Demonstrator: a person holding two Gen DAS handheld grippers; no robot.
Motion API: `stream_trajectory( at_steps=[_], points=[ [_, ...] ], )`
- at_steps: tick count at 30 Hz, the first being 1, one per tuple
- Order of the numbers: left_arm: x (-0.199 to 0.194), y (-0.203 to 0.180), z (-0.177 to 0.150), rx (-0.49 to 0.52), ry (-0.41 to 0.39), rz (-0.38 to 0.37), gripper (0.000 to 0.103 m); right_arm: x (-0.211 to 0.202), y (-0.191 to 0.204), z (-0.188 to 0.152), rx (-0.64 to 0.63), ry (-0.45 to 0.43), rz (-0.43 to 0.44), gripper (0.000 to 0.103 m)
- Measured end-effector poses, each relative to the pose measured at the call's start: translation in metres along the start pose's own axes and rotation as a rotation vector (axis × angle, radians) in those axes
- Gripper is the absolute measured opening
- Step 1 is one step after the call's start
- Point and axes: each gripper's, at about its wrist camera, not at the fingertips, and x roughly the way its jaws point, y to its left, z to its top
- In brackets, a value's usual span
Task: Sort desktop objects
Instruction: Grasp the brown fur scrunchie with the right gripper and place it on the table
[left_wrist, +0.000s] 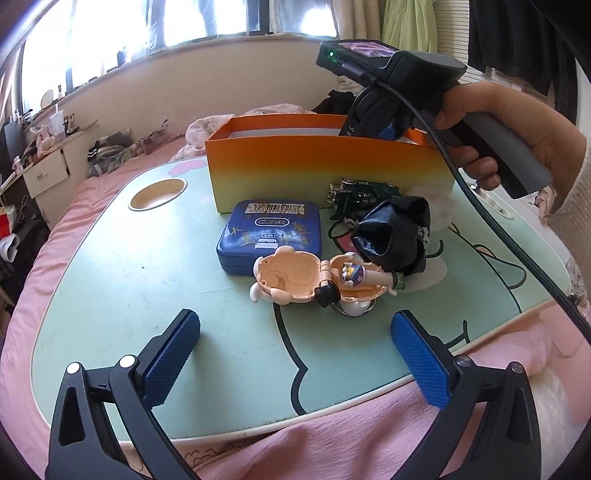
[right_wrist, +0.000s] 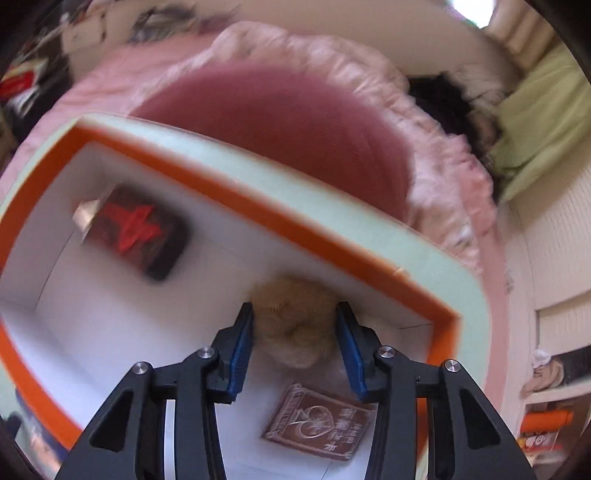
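Fingers of the right hand-held gripper (right_wrist: 294, 325) clamp a tan fuzzy toy (right_wrist: 293, 328) over the orange box (right_wrist: 258, 206), while the left hand-held gripper (left_wrist: 295, 332) hangs spread wide above the surface (left_wrist: 147, 280).

Daylight from the windows (left_wrist: 166, 26) at top of the left wrist view, blown out to white. Bench (left_wrist: 147, 266) evenly lit, soft shadows under the objects, mild sheen, no hard glare. Left view sharp in the middle; strong fisheye bending, dark vignette in the corners. Right wrist view heavily motion-blurred: orange box (right_wrist: 258, 206) rim and bedding smeared, only the fingers (right_wrist: 240, 343) crisp. Bright hotspot top right there.
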Motion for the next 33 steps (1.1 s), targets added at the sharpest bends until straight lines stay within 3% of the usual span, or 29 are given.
stream_trajectory(
  at_steps=[4, 8, 10, 14, 16, 19, 24, 26, 30, 33],
  points=[
    [0.0, 0.0, 0.0, -0.001, -0.001, -0.001, 0.103, -0.018, -0.023, -0.009, 0.105, -0.105, 0.121, 0.04],
    [0.0, 0.0, 0.0, -0.001, -0.001, 0.0, 0.103, -0.077, -0.038, -0.03, 0.179, -0.31, 0.22, 0.04],
    [0.0, 0.0, 0.0, -0.002, -0.002, 0.0, 0.103, -0.113, -0.038, -0.057, 0.182, -0.388, 0.316, 0.04],
    [0.0, 0.0, 0.0, -0.001, -0.002, 0.0, 0.103, -0.127, -0.021, -0.116, 0.108, -0.361, 0.427, 0.041],
    [0.0, 0.0, 0.0, -0.001, -0.002, 0.0, 0.103, -0.112, -0.005, -0.145, 0.066, -0.291, 0.437, 0.041],
    [0.0, 0.0, 0.0, -0.001, -0.002, 0.0, 0.103, -0.082, 0.001, -0.158, 0.07, -0.233, 0.392, 0.041],
    [-0.001, 0.0, 0.0, -0.001, -0.002, -0.001, 0.103, -0.068, -0.012, -0.147, 0.139, -0.298, 0.341, 0.046],
    [-0.001, 0.0, 0.0, -0.001, -0.002, -0.001, 0.103, -0.073, -0.018, -0.157, 0.162, -0.324, 0.328, 0.065],
    [-0.002, 0.001, 0.0, -0.003, -0.004, 0.0, 0.103, -0.091, -0.018, -0.193, 0.153, -0.434, 0.309, 0.08],
    [-0.002, 0.0, -0.001, -0.005, -0.004, 0.004, 0.103, -0.085, -0.005, -0.205, 0.144, -0.424, 0.239, 0.083]
  ],
)
